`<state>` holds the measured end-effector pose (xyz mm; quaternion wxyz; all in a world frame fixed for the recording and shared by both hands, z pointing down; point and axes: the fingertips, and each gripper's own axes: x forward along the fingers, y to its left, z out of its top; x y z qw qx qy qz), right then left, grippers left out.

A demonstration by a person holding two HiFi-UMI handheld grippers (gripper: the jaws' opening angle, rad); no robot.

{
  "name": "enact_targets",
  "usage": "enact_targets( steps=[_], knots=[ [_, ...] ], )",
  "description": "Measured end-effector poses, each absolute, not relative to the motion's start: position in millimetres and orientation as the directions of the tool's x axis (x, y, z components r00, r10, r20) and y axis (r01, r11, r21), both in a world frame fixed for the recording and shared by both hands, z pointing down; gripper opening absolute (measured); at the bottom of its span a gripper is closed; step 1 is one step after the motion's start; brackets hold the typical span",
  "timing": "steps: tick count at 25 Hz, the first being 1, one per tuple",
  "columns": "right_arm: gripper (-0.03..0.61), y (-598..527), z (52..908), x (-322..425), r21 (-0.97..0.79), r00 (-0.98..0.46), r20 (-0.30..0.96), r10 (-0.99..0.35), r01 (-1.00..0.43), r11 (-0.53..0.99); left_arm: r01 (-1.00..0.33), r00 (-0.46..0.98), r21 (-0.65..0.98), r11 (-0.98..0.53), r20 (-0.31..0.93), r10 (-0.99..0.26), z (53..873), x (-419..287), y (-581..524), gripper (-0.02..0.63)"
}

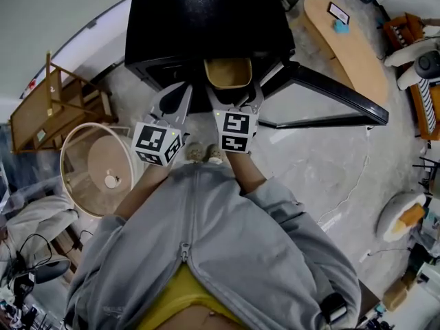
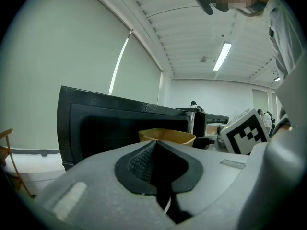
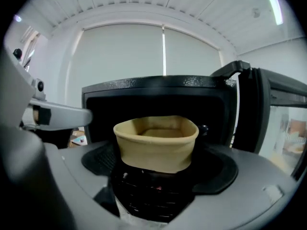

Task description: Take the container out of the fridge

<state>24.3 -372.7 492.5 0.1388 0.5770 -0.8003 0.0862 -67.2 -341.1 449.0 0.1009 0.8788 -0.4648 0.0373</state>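
Pale floor (image 1: 309, 163), black fridge (image 1: 206, 26) open. Just outside its mouth, container (image 1: 229, 72) upright, rim up, longer side jaw to jaw, clamped in wide-set right gripper (image 1: 234, 96). Left gripper (image 1: 175, 102) pinched closed, empty.

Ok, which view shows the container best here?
The right gripper view: the container fills the centre, rim and wall clear, in front of the open fridge. The head view shows only the container's open top from above; the left gripper view shows just a strip of its rim.
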Motion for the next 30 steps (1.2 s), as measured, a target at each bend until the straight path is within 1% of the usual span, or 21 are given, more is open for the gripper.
enact_targets(
  steps=[9,19,30],
  knots=[
    [0.469,-315,476,45,0.021,-0.283,0.342,-0.896,-0.951,0.308,-0.815,0.578,0.121,-0.566,0.114,-0.808,436,-54,-318,0.003],
    [0.471,-264,449,67,0.000,-0.267,0.299,-0.916,-0.960,0.279,-0.794,0.607,0.112,-0.598,0.088,-0.790,422,-45,-283,0.003],
    [0.471,-256,444,78,-0.006,-0.210,0.257,-0.943,-0.976,0.216,-0.774,0.633,0.082,-0.628,0.064,-0.772,414,-37,-271,0.003]
  ],
)
